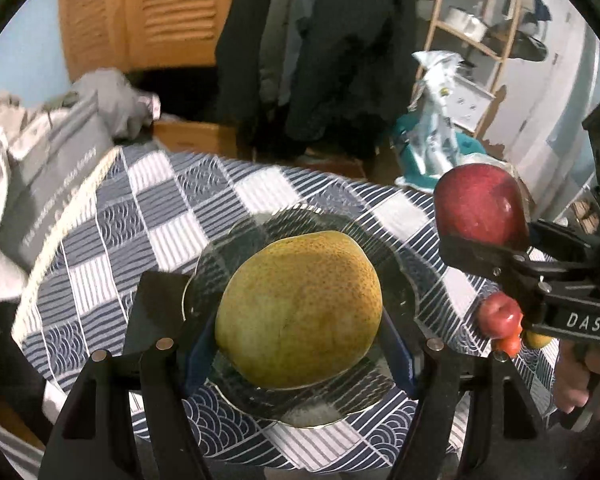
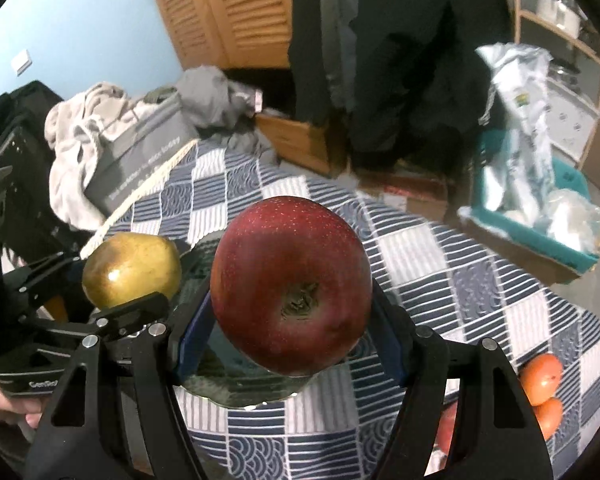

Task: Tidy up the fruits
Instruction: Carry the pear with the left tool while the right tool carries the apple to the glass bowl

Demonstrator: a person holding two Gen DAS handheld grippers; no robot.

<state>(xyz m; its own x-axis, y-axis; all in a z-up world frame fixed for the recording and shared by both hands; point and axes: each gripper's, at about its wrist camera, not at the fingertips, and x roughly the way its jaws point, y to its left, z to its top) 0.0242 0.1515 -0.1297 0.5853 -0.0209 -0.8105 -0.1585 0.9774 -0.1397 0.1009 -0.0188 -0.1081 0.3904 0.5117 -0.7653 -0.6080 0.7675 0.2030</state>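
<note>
Left tongs point(image 1: 300, 354) clamped on a yellow-green pear point(image 1: 298, 310), blue pads pressed against both flanks of the fruit. Pear lifted clear, hanging over a dark glass plate point(image 1: 320, 400) that lies on the blue-and-white checked cloth point(image 1: 172, 216) covering the desk. Right tongs point(image 2: 288, 332) clamped likewise on a dark red apple point(image 2: 292, 284), calyx end turned toward the lens, also held above the plate's near edge point(image 2: 228, 394). Both fruits side by side in the air: pear point(image 2: 132, 270) to the left of the apple in the right wrist view, apple point(image 1: 480, 210) up and to the right of the pear in the left wrist view. Close together, yet apart.

Near the right edge of the desk, three more fruits on the cloth: two orange ones point(image 2: 544, 388) touching each other, one red one point(image 2: 448, 424) just beside them, partly hidden behind the black tong arm. Same cluster glimpsed past the right tongs point(image 1: 496, 256) in the left wrist view.

Off the far-left corner of the desk, a grey box point(image 2: 148, 156) with heaped pale clothing. Beyond, louvred wooden doors point(image 2: 228, 8), dark coats hanging, a teal bin point(image 2: 540, 216) holding plastic bags.
</note>
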